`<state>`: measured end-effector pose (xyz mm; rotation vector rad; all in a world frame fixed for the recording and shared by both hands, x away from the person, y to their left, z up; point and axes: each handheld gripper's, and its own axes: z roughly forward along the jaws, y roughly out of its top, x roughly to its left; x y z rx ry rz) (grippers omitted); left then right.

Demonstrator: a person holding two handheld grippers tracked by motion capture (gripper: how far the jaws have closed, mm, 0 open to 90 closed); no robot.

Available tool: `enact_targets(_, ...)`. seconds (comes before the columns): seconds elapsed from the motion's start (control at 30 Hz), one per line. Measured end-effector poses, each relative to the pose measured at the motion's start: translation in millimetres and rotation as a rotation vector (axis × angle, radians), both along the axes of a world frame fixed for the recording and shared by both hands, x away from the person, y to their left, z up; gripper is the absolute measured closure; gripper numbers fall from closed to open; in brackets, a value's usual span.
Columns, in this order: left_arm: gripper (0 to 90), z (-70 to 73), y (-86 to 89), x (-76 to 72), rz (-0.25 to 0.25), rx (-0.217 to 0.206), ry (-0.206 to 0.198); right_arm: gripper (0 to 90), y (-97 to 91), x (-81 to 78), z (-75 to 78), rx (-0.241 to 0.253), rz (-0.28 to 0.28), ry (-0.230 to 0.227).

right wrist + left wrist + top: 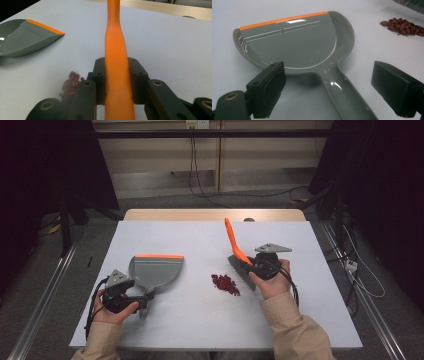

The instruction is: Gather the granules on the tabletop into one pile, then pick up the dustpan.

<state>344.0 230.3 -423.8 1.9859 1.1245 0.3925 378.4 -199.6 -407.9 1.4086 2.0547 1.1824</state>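
High view overhead; gripper views close, sharing dustpan [294, 42].

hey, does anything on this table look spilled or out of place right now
Yes. A small heap of dark red bits lies loose on the bare table, between the grey dustpan and the brush. It looks spilled and not yet swept. The dustpan lies flat with nothing in it.

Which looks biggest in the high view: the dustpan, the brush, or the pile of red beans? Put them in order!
1. Dustpan, the biggest, counting its handle.
2. Brush, with its long orange handle; it tilts up toward the camera, so its size is a little unsure.
3. Beans, a small pile, clearly the smallest.
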Motion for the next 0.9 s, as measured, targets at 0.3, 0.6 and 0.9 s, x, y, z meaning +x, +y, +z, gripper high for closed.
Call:
enact_targets(0.3, 12.0, -3.8, -1.6, -0.9, 0.027, 0.032, 0.03, 71.3, -4.0, -0.3, -1.3, 0.002, -0.004, 0.0)
enact_targets(0.6, 12.0, -6.6, -3.5, -0.2, 0.05, 0.032, 0.048, 71.3, -5.5, 0.5, -1.9, 0.004, -0.003, -0.001)
enact_targets(0.9, 14.5, -9.1, -5.5, 1.6, 0.067, 0.07, 0.075, 71.3, -8.2, -0.6, -2.2, 0.004, -0.009, -0.002)
